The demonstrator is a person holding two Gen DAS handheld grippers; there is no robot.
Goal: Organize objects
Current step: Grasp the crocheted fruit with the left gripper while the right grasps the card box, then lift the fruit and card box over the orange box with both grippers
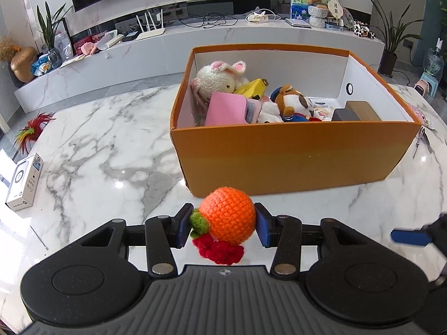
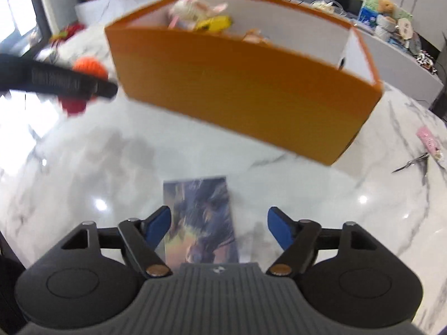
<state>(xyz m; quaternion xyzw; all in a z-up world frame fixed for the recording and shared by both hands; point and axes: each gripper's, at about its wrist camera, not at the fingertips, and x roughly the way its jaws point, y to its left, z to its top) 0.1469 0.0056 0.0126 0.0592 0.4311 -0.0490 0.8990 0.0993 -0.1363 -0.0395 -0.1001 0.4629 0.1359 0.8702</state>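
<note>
Gripping crocheted orange ball [image 1: 227, 219], green leaf, red tassel, left hand-held gripper [image 1: 223, 224]

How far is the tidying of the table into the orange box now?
Done: several toys already lie in the orange box. In hand: the left gripper is shut on the crocheted orange. Left: the picture card under the open right gripper and the white carton.

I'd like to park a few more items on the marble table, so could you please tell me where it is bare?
The marble table is bare between the white carton and the orange box. A narrower strip lies between that box and the picture card. The box's left half is crowded with toys.
</note>
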